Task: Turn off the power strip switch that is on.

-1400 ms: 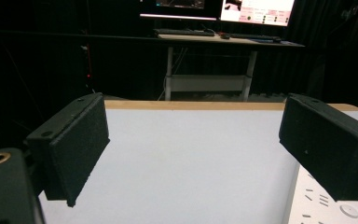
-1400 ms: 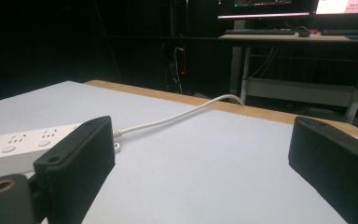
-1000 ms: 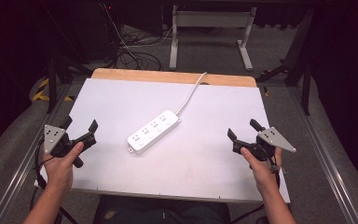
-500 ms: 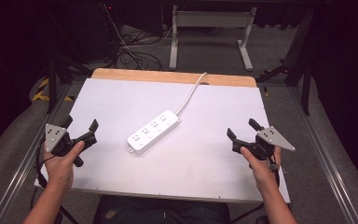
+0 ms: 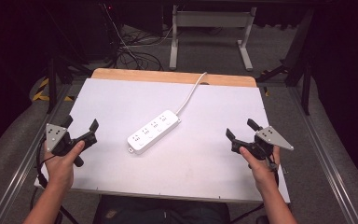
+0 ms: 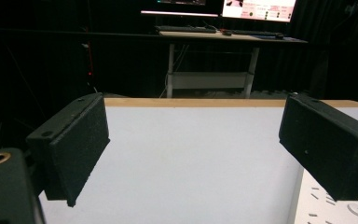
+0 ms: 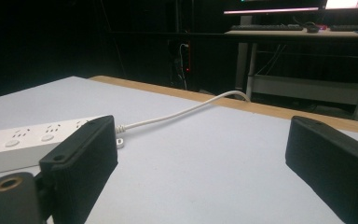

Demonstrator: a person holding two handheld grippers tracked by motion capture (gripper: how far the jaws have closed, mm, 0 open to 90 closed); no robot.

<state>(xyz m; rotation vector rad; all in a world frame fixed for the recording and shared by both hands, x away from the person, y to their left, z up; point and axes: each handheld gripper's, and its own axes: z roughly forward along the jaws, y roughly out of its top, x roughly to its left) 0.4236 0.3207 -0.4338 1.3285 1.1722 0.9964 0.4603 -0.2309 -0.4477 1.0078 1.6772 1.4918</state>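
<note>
Two grippers, one power strip, one table. Power strip [image 5: 153, 132]: white, lying at an angle near the middle of the white table top [image 5: 121, 98]; four socket groups face up. Its white cord [image 5: 190, 93] runs toward the far wooden edge and passes out of sight over it; the plug end is hidden. In the left gripper view only a corner of the strip [image 6: 326, 212] shows, cut off at the lower right behind a jaw. In the right gripper view the strip [image 7: 23, 140] is cut off at the left edge, its near end partly covered by a jaw.

Left gripper [image 5: 80, 128]: held over the table's left margin, jaws wide apart, nothing between them, well apart from the strip.

Right gripper [image 5: 242, 129]: held over the right margin, jaws wide apart, holding nothing, well apart from the strip.
</note>
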